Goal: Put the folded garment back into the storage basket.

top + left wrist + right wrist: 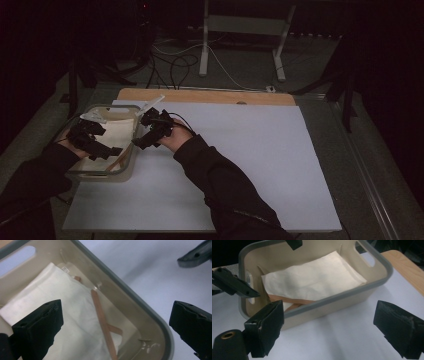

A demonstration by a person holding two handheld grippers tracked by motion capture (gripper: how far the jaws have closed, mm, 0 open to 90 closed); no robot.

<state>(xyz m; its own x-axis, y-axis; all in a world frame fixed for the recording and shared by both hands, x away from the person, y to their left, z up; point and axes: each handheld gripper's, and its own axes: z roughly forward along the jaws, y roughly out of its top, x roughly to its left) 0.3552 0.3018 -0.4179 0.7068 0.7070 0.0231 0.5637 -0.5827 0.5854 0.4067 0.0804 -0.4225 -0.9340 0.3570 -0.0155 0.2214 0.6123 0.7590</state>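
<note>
Both jaws are spread wide, nothing held: left gripper (pixel 116 150) over the basket (pixel 372 288), right gripper (pixel 136 144) beside its rim; white cloth (pixel 312 280) is seen inside, on a white-covered table (pixel 250 150)

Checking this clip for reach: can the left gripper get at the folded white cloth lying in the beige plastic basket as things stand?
Probably yes. The left gripper hangs over the beige plastic basket with jaws open and empty, and the folded white cloth lies uncovered on top, right below them. The right gripper stays outside the rim.

Wide pale surface (pixel 250 165) with a bare wooden strip (pixel 210 96) along its far edge, bearing at its left side a beige grey-rimmed basket (pixel 352 293) lined with a folded white cloth (pixel 312 280).
</note>
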